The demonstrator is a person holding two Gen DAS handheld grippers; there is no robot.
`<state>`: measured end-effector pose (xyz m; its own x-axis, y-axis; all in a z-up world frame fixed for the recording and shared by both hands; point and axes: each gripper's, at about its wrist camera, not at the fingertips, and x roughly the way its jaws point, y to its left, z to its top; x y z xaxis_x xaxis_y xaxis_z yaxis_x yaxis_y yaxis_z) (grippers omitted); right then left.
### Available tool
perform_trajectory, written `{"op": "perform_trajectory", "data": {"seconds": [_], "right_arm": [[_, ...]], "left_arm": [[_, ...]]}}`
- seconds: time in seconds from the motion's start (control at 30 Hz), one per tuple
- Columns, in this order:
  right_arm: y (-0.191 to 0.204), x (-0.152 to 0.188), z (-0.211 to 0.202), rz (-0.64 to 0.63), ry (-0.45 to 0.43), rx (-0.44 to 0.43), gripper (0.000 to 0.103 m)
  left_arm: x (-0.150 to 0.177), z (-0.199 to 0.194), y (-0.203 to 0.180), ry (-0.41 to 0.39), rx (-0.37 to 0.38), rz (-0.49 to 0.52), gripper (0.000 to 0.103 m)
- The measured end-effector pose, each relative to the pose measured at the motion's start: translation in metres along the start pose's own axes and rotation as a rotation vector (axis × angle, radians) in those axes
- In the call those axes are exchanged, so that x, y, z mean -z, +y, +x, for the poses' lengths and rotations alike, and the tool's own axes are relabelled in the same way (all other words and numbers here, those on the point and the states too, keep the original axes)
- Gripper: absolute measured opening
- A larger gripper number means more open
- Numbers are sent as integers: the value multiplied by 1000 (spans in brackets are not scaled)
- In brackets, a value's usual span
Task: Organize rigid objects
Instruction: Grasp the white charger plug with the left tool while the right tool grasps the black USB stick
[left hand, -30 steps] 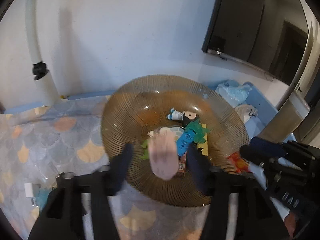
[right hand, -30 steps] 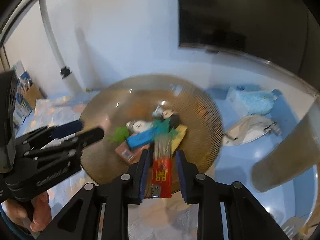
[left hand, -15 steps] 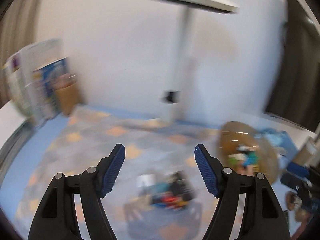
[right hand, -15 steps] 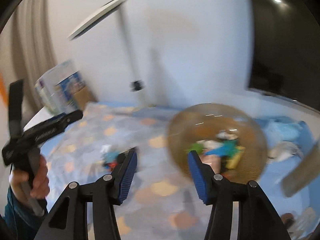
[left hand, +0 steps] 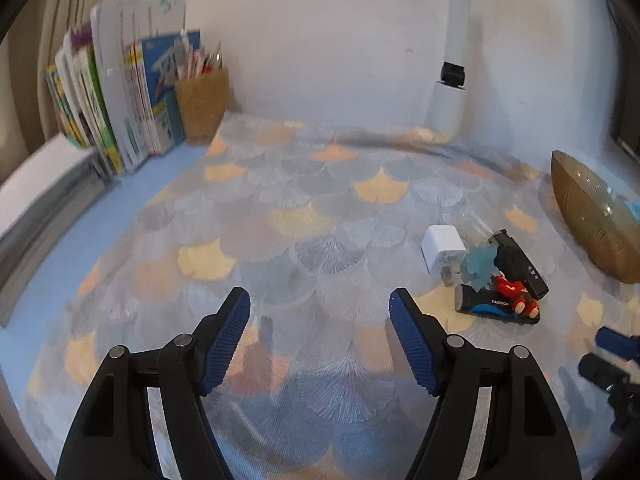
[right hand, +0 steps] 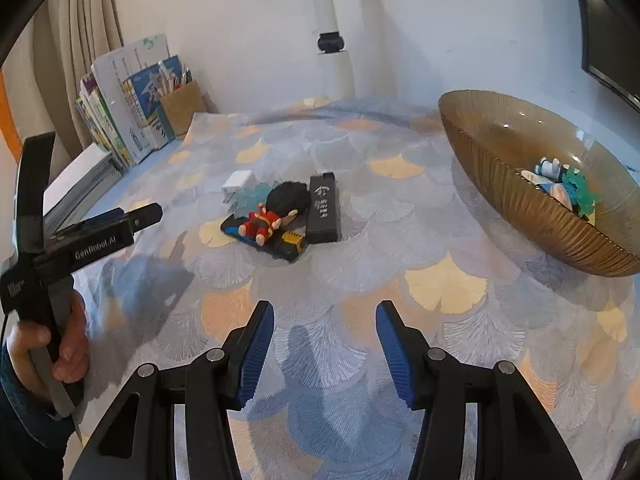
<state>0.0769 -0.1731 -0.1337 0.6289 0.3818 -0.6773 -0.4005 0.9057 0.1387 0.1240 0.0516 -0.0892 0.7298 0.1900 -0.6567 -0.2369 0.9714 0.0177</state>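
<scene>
A white wall backs a desk covered by a cloth [right hand: 440, 284] printed with grey, orange and yellow fan shapes. A white pole [right hand: 332, 40] with a black clip rises at the back; books [left hand: 116, 100] and a cork cup [left hand: 202, 108] of pens stand at the far left.

Mid-cloth lies a small pile: a white charger [right hand: 239, 182], a pale blue spiky piece [left hand: 478, 262], a red-clad figure [right hand: 266, 220] with black hair lying on a black-and-blue case [left hand: 494, 307] printed "FASHION", and a black stick [right hand: 324, 213] with white characters I cannot read. All touch or overlap. To the right, apart from the pile, sits a ribbed amber glass bowl [right hand: 520, 200] holding several small blue, white and green items.

The left gripper [left hand: 320, 340] hovers over bare cloth left of the pile, jaws wide apart and empty; its side reads "GenRobot.AI". The right gripper [right hand: 325, 344] hovers nearer than the pile, jaws also spread, gripping nothing.
</scene>
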Motion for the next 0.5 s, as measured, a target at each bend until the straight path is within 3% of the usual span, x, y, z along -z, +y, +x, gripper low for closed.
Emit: {"op": "perform_trajectory", "data": {"seconds": [0.1,0.3,0.43,0.5], "right_arm": [[-1,2,2,1,12,12,52],[2,2,4,-2,19,24,52],[-3,-1,7,22,43,22,52],[-4,-7,10,29,69,17,52]], "left_arm": [[2,-1,-7,5,-6,40,71],[3,5,3,24,20,-4,72],[4,7,-7,44,32,57,72],[-1,8,-12,75,72,74,72]]}}
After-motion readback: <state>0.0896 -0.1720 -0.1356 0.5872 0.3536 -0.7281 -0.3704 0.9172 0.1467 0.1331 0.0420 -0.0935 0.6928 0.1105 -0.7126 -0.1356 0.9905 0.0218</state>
